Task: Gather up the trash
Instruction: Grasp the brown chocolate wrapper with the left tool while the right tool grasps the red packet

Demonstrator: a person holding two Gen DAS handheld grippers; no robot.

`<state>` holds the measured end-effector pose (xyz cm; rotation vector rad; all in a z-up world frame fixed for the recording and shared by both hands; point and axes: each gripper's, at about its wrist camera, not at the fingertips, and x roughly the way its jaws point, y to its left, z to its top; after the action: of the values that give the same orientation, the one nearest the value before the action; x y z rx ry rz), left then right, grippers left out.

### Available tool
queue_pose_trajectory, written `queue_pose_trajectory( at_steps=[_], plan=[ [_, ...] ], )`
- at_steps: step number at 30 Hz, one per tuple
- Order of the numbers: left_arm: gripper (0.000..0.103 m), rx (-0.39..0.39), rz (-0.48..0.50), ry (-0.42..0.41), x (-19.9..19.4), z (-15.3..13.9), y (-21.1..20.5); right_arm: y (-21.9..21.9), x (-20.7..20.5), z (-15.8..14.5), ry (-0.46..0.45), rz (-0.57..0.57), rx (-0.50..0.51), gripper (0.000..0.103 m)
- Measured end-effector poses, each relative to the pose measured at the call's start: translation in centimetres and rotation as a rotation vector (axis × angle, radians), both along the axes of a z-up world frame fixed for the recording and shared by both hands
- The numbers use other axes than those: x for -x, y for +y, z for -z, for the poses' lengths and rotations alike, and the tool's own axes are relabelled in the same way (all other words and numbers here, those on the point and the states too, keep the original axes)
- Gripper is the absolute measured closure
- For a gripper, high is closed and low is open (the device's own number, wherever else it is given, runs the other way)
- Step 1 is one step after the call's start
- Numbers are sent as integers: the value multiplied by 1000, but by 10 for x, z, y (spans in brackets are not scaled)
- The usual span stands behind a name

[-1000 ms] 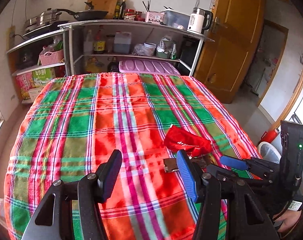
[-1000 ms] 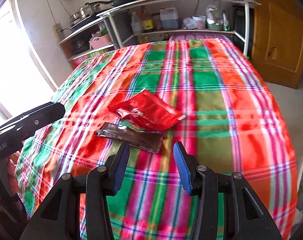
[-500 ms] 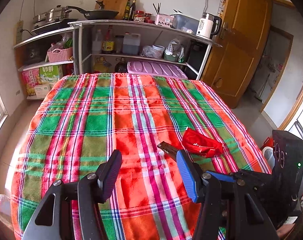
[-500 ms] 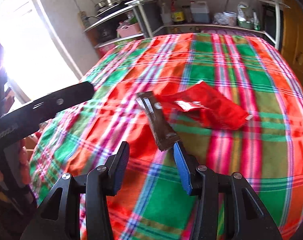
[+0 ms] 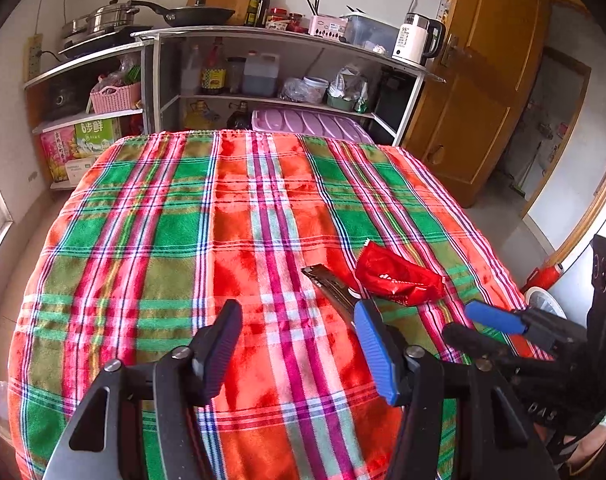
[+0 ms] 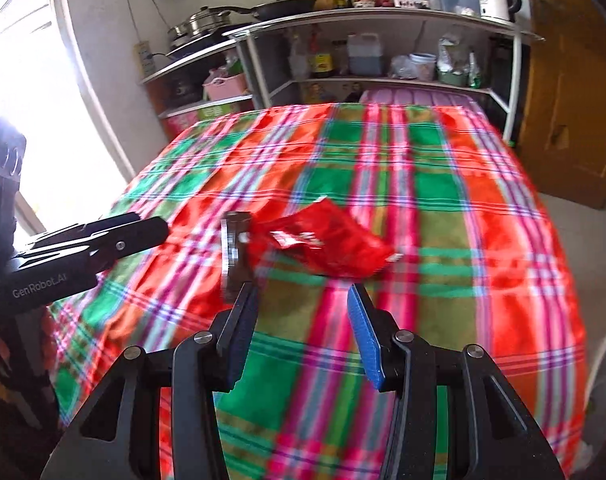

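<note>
The left gripper (image 5: 299,344) hovers low over the plaid cloth (image 5: 175,240) that covers the counter; its jaws are opening, with only cloth between them. Just past its blue fingertip lies a dark wrapper (image 5: 329,284) — a slim strip, touching the crumpled red wrapper (image 5: 397,276) to its right. Both pieces of trash sit near the counter's right edge. Further right, the right gripper (image 6: 303,304) stands with jaws apart and nothing in them — the dark wrapper's near end shows just beyond its black finger. Behind the counter, a shelf (image 5: 287,36) holds pans and a kettle.
</note>
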<state>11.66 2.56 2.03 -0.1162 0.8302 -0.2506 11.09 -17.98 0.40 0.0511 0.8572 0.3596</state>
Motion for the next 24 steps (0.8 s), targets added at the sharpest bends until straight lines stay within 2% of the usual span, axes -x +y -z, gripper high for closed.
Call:
queue_pose_trajectory(
  at_steps=[5,9,12,15,24],
  plan=[
    [34,13,21,29,-6,7,-16,-34,-6,1,0,90,9,56],
    [34,-6,20,45,-14,16,-30,-45,-9,-1,-9,105,7,56],
    [34,-19,14,67,-22,23,-38,-45,-14,0,-12,96,21,56],
    [34,-70,8,53,-26,24,-45,-42,-22,3,-9,76,32,56],
    [34,-67,-1,101,-39,40,-46,-35,-44,7,0,50,45,55]
  ],
)
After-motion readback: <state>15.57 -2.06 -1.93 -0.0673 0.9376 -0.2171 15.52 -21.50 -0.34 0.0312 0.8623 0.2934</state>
